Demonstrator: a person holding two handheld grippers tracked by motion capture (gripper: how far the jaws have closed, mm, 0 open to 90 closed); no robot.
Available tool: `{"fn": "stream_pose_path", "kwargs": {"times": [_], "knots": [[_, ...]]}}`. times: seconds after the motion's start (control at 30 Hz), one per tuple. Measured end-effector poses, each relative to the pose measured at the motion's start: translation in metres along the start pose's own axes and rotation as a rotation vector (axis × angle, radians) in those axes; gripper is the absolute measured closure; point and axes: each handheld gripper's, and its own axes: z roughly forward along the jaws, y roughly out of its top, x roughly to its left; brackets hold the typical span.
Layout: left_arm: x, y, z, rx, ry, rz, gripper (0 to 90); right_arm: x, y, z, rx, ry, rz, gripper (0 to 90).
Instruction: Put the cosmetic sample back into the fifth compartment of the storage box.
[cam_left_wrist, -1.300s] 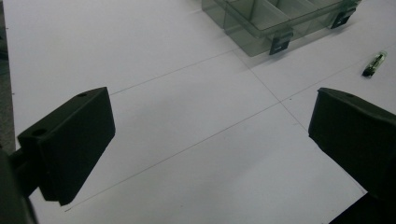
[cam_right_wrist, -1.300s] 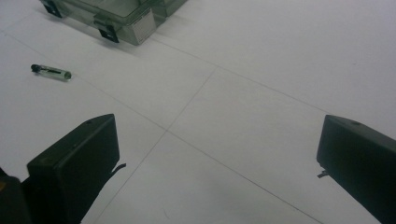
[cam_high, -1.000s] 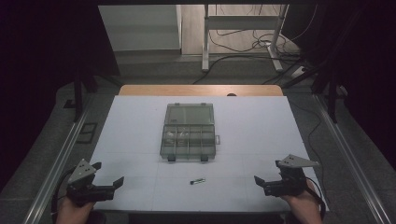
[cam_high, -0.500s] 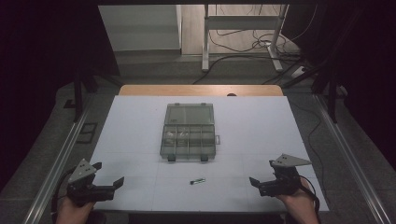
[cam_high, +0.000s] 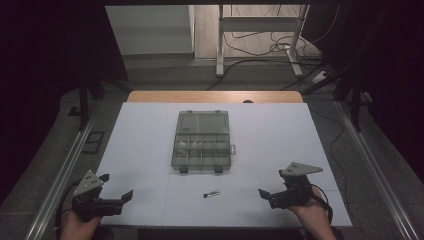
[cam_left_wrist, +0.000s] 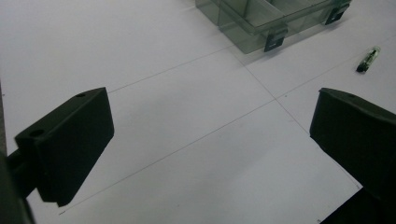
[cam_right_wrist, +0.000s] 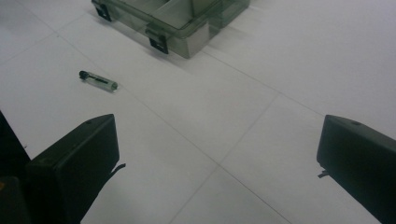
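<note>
A clear plastic compartment box (cam_high: 202, 140) with its lid folded back lies at the table's middle. In front of it lies a small clear tube with a dark cap (cam_high: 212, 194). My left gripper (cam_high: 116, 186) rests open near the front left corner, far from both. My right gripper (cam_high: 273, 184) stands open low over the table, to the right of the tube. In the left gripper view the open gripper (cam_left_wrist: 212, 140) faces bare table, with the box (cam_left_wrist: 261, 18) and the tube (cam_left_wrist: 368, 58) at top right. In the right gripper view the tube (cam_right_wrist: 98, 81) lies beyond the left jaw of the open gripper (cam_right_wrist: 217, 161), and the box (cam_right_wrist: 177, 18) lies at the top.
The white table top (cam_high: 280, 130) has thin grid lines and a wooden strip (cam_high: 215, 96) along its far edge. Metal rails (cam_high: 60, 175) run along both sides. Beyond the table stand a desk frame (cam_high: 260, 30) and floor cables.
My right gripper has slid left along the front of the table, closer to the tube. The left gripper has hardly moved.
</note>
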Motion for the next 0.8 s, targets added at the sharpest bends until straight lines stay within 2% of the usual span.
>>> {"fn": "stream_pose_path", "kwargs": {"times": [0.23,0.6,0.8], "knots": [[0.001,0.0,0.0,-0.003,-0.005,-0.005,0.0,0.007,0.007,0.01,0.025,0.023,-0.036,0.0],[0.0,0.0,0.0,-0.002,-0.02,0.013,0.0,0.012,0.013,0.021,0.043,0.063,-0.02,0.0],[0.0,0.0,0.0,-0.004,-0.032,0.019,0.0,0.015,0.017,0.028,0.053,0.083,-0.027,0.0]]}}
